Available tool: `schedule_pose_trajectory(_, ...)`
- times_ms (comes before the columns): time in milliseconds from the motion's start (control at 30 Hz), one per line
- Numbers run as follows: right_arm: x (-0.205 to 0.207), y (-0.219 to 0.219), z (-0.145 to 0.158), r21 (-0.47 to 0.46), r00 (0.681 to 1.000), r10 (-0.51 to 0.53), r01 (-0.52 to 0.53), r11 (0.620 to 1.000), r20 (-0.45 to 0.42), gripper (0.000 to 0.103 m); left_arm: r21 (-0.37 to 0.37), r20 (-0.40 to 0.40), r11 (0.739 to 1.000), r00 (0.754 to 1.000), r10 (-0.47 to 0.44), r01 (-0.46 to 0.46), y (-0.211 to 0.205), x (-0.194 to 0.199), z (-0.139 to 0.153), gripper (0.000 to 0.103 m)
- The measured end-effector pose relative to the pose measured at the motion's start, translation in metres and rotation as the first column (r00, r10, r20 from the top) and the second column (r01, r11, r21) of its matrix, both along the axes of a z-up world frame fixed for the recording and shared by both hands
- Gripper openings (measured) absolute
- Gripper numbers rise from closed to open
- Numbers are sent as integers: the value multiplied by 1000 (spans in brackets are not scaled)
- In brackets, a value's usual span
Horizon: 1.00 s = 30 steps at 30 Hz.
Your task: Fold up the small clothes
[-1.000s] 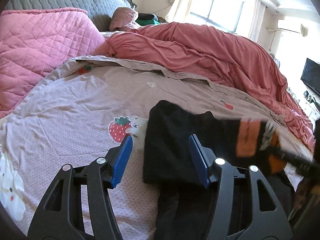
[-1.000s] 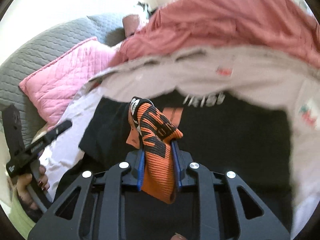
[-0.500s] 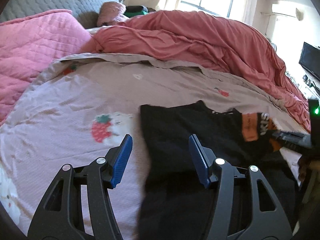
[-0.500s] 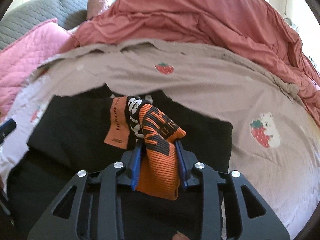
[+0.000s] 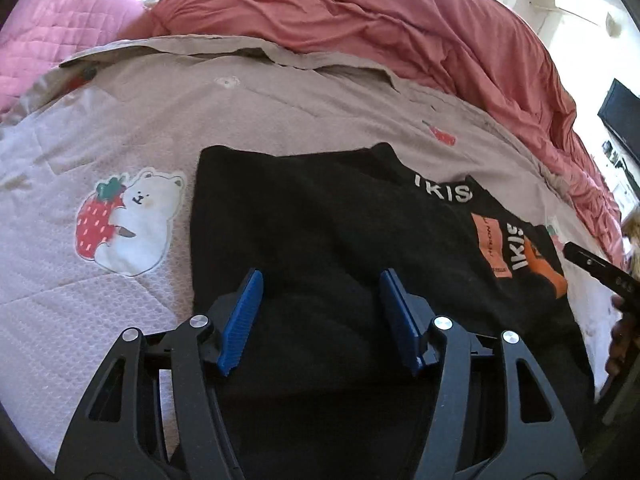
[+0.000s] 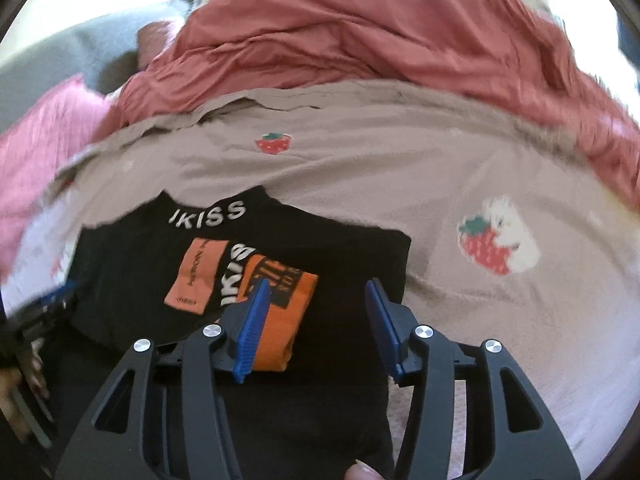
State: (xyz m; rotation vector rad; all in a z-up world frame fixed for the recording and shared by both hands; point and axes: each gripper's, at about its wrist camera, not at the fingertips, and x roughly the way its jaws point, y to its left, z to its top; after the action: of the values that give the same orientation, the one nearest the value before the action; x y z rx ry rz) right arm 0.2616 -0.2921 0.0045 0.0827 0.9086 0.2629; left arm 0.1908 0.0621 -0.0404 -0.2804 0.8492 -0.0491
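Observation:
A black garment (image 5: 328,224) with white "IKISS" lettering and an orange patch lies flat on the bed; it also shows in the right wrist view (image 6: 160,248). Its orange-and-black cuff (image 6: 280,312) rests folded over the black cloth (image 5: 548,268). My left gripper (image 5: 320,316) is open and empty, just above the garment's near left part. My right gripper (image 6: 316,324) is open, with the cuff lying beside its left finger (image 6: 252,324). The right gripper's tip shows at the right edge of the left wrist view (image 5: 600,272).
The garment lies on a pinkish bedsheet (image 5: 132,128) with strawberry-bear prints (image 5: 128,220). A crumpled salmon duvet (image 5: 360,20) is piled at the back. A pink quilted pillow (image 5: 60,28) sits at the back left. A dark screen (image 5: 620,120) stands far right.
My right gripper has opened and let go of the orange cuff, which now lies on the garment. My left gripper has shifted right, over the black cloth.

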Motion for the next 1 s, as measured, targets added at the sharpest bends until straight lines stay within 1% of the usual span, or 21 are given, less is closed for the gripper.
schedule_pose_trajectory(33,3,-1,-3,22,1000,-2,2,1000,-19,42,-12,1,1000,1000,-1,1,1,-1,-1,53)
schedule_pose_trajectory(67,4,0,-5,34,1000,2,-1,999,-31,42,-18,3,1000,1000,-1,1,2,-1,-2,53)
schedule_pose_trajectory(200,10,11,-21,19,997,9,-8,1000,-71,42,-22,5,1000,1000,-3,3,2,-1,-1,53)
schedule_pose_trajectory(233,11,14,-25,23,997,12,-10,1000,-81,40,-23,5,1000,1000,-3,3,2,-1,-1,53)
schedule_pose_trajectory(267,12,17,-29,31,996,22,-20,999,-89,35,-25,5,1000,1000,-3,3,2,-1,-1,54)
schedule_pose_trajectory(300,12,21,-33,43,994,41,-37,998,-97,21,-27,6,1000,1000,-4,4,2,-1,-1,54)
schedule_pose_trajectory(367,9,28,-33,2,995,50,-49,999,-82,18,-29,8,1000,1000,-3,4,3,-1,-1,54)
schedule_pose_trajectory(400,6,31,-29,-15,996,63,-64,998,-57,5,-30,9,1000,1000,-3,3,3,-1,0,54)
schedule_pose_trajectory(433,4,31,-25,-11,997,72,-72,997,-41,3,-33,11,999,1000,-3,3,3,-1,0,54)
schedule_pose_trajectory(467,2,30,-20,-7,997,75,-75,997,-18,3,-35,12,999,1000,-3,3,4,-2,0,54)
schedule_pose_trajectory(533,-5,28,-4,-42,996,68,-66,997,59,3,-37,14,999,1000,-2,3,4,-3,0,54)
schedule_pose_trajectory(600,-8,26,7,-69,993,59,-51,996,107,2,-37,15,999,1000,-2,2,5,-4,1,54)
schedule_pose_trajectory(633,-7,25,8,-80,992,57,-49,996,110,2,-36,15,999,1000,-2,2,5,-4,1,54)
schedule_pose_trajectory(667,-5,26,6,-98,994,59,-50,994,94,2,-37,15,999,1000,-1,2,5,-4,1,54)
schedule_pose_trajectory(767,1,22,-3,-70,998,45,-41,997,48,2,-38,15,999,1000,-1,2,5,-4,1,55)
schedule_pose_trajectory(833,5,17,-9,-76,1000,8,-6,997,28,2,-40,16,999,1000,-1,1,5,-5,1,55)
schedule_pose_trajectory(867,6,14,-11,-64,1000,-2,3,998,15,2,-41,16,999,1000,-1,1,5,-5,1,55)
schedule_pose_trajectory(933,7,9,-13,-10,1000,-9,9,1000,-8,6,-39,16,999,1000,0,1,5,-5,1,55)
schedule_pose_trajectory(967,8,8,-14,4,1000,-10,10,1000,-16,14,-39,16,999,1000,-1,1,5,-5,1,55)
schedule_pose_trajectory(1000,9,6,-16,28,999,-9,9,1000,-31,27,-39,16,999,1000,-1,2,5,-5,1,55)
